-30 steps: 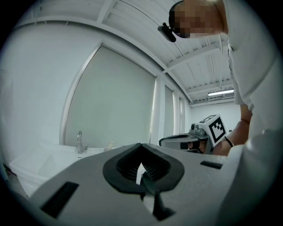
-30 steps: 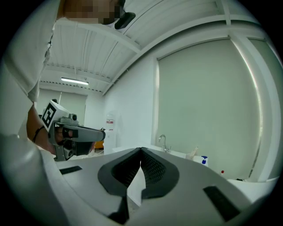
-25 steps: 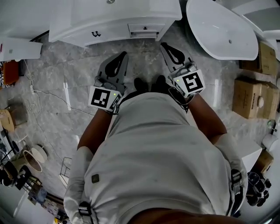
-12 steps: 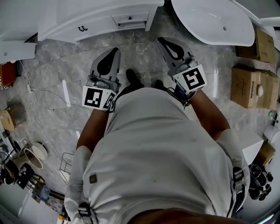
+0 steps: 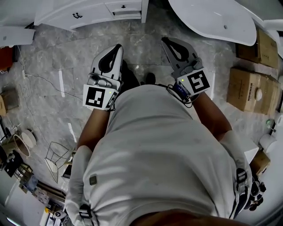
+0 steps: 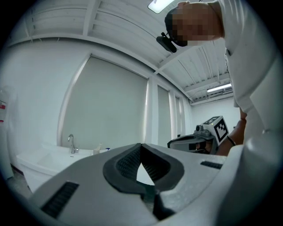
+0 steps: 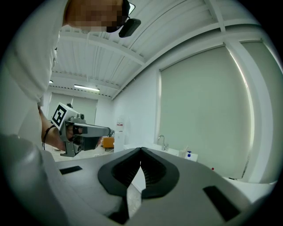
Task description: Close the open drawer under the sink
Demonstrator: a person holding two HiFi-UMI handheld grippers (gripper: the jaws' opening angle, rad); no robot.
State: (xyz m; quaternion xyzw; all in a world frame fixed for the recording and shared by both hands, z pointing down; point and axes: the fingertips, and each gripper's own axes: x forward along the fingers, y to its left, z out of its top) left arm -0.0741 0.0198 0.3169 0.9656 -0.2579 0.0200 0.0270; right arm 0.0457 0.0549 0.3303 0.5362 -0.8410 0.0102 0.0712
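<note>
The white sink cabinet [image 5: 88, 13] stands at the top edge of the head view. Its drawer front [image 5: 125, 7] has a small knob and a dark slit just under it. Both grippers are held level over the grey marble floor, well short of the cabinet. My left gripper [image 5: 117, 47] is shut with nothing in it, and so is my right gripper [image 5: 165, 40]. In the left gripper view the jaw tips of the left gripper [image 6: 141, 145] meet, with the sink's tap [image 6: 70, 143] far behind. The right gripper [image 7: 141, 149] shows its tips touching too.
A white bathtub [image 5: 212, 20] lies at the top right. Cardboard boxes [image 5: 250, 90] stand along the right. A wire basket [image 5: 55, 156], pots and a floor cable [image 5: 40, 80] sit at the left. My shoes [image 5: 132, 79] are between the grippers.
The cabinet and drawer have slid up and left toward the frame edge as I stepped back from them. Both grippers came along, still shut and empty.
</note>
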